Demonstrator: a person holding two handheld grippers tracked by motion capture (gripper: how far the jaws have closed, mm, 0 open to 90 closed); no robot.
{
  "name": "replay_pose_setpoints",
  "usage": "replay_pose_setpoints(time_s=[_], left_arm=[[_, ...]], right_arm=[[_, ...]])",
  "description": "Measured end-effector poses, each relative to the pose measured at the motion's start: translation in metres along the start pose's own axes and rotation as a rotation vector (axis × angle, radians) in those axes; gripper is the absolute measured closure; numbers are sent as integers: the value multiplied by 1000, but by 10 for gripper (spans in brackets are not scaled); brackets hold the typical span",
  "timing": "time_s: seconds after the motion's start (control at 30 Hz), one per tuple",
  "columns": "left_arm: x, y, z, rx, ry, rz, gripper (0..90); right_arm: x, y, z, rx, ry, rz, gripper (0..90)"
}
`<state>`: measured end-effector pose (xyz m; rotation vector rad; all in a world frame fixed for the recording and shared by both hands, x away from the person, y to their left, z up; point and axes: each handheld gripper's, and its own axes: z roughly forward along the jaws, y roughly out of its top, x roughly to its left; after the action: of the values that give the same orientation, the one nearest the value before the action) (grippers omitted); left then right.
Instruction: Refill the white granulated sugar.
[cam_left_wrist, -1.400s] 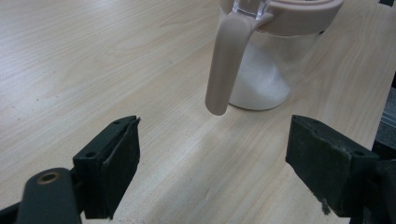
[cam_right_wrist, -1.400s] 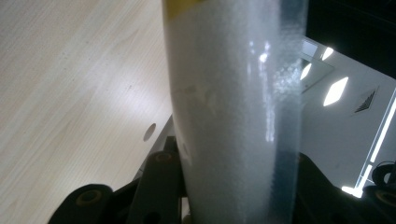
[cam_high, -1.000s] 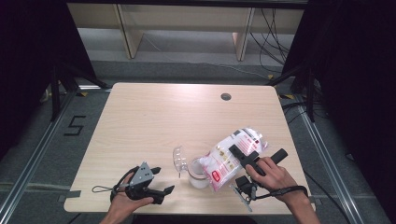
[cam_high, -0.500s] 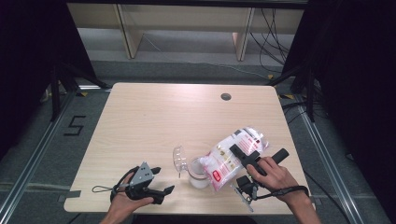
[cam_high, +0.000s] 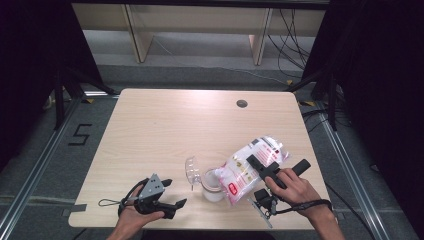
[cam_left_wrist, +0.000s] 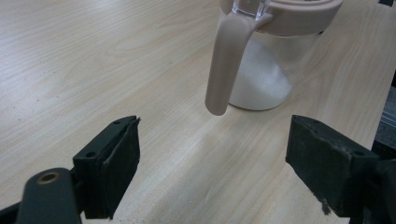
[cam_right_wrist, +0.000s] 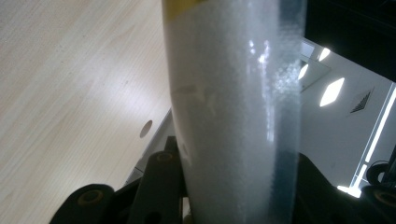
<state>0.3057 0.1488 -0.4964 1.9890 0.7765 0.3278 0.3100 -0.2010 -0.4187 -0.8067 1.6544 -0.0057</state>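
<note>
Bag (cam_high: 252, 167) of white granules, printed pink and white, is tilted over the clear jug (cam_high: 212, 184) near the tabletop's (cam_high: 165, 130) front edge, clamped between the jaws of the right hand-held gripper (cam_high: 263, 167). White grains lie piled inside the jug, whose beige handle (cam_left_wrist: 224, 65) faces the left hand-held gripper (cam_high: 170, 192). That one rests near the front left corner, jaws spread wide and empty.

Barely any change — the bag (cam_high: 252, 167) (over the jar (cam_high: 212, 184)) perhaps tipped a touch further.
</note>
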Motion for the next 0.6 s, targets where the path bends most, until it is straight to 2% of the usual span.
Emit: replay_pose_setpoints(time_s=[0.07, 0.6], left_arm=[[0, 0, 0, -3, -1, -5, 172], [0, 0, 0, -3, -1, -2, 172]], right_arm=[[1, 0, -1, 12, 4, 18, 722], [2, 0, -2, 6, 10, 24, 724]])
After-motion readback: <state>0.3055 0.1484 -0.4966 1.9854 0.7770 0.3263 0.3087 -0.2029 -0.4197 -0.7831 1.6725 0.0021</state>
